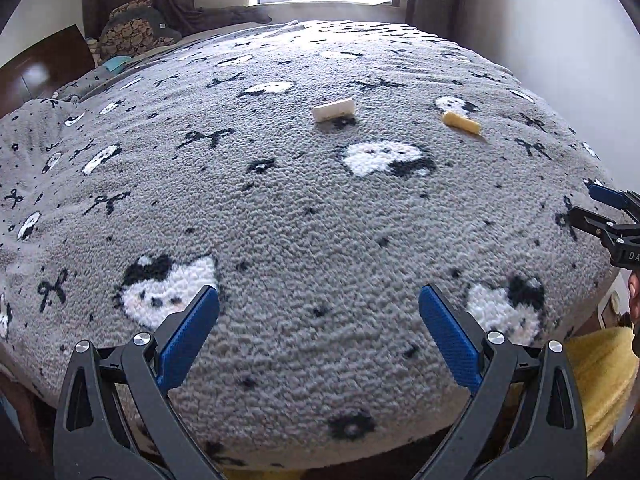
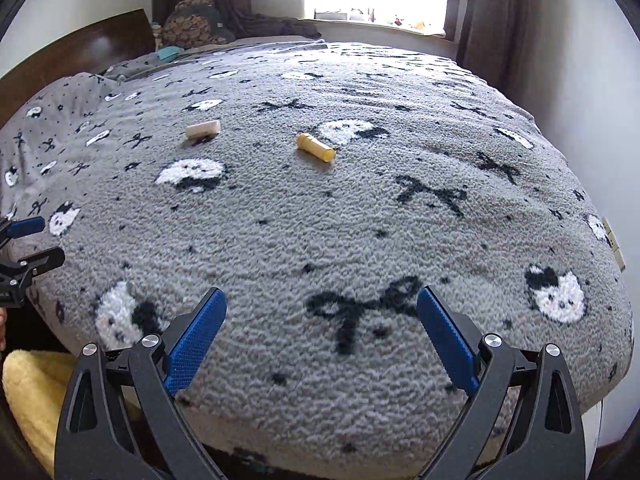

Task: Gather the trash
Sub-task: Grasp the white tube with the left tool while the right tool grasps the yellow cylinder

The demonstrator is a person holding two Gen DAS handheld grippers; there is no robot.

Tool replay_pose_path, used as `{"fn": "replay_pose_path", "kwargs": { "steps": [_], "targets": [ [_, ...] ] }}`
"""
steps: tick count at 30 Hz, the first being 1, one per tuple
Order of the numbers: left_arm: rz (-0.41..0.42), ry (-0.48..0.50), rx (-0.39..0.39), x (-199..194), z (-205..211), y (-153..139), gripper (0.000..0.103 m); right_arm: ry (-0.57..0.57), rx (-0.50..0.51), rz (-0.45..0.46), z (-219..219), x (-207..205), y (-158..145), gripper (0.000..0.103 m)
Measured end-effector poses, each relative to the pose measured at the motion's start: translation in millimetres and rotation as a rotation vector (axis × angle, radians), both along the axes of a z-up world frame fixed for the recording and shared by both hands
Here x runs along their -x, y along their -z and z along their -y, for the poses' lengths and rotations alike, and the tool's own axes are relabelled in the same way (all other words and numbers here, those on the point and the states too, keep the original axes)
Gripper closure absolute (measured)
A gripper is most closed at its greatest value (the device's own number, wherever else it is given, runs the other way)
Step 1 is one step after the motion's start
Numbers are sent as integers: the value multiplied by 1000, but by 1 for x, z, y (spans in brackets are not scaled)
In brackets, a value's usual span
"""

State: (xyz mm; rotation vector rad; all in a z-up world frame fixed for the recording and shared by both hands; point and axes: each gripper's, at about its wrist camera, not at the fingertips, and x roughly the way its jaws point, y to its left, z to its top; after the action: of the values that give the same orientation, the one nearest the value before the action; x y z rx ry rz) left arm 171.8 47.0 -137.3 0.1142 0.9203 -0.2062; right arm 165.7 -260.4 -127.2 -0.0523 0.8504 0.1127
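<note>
Bedroom, fuzzy grey blanket [image 1: 280,208] over bed. Left gripper [image 1: 319,312] & right gripper [image 2: 322,312] both wide, holding nothing. White box [image 1: 334,109] upper centre, yellow tube [image 2: 315,147] upper centre-left, well apart from both. Risk: tube, prob. round, rolls off; pads snag pile.

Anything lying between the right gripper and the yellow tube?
Nothing: in the right wrist view only bare patterned blanket separates the right gripper from the yellow tube.
</note>
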Motion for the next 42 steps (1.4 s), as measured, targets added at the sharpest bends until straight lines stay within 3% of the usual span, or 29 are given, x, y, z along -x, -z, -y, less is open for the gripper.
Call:
{"fn": "replay_pose_path", "kwargs": {
  "steps": [11,18,20,22,23,26,31,34,42],
  "targets": [
    [-28,10,13,-111,26,15,14,20,1,-14,-5,-103,17,7],
    [-29,22,-8,-176,52,30,24,1,11,-23,-15,-154,30,25],
    [-30,30,3,-192,57,32,25,-14,21,-27,-21,-164,32,26],
    [-38,35,20,-205,59,33,30,-35,45,-22,-27,-172,33,37],
    [-28,32,18,-211,60,33,36,-40,49,-22,-28,-175,34,37],
    [-30,53,15,-224,66,38,42,-62,63,-30,-34,-187,37,40],
    [-33,83,-4,-233,75,41,62,-80,65,-44,-40,-199,40,66],
    [-45,97,4,-232,77,39,76,-95,72,-46,-44,-198,40,75],
    [-47,122,-29,-206,80,36,85,-127,70,-77,-44,-173,35,81]
  ]
}}
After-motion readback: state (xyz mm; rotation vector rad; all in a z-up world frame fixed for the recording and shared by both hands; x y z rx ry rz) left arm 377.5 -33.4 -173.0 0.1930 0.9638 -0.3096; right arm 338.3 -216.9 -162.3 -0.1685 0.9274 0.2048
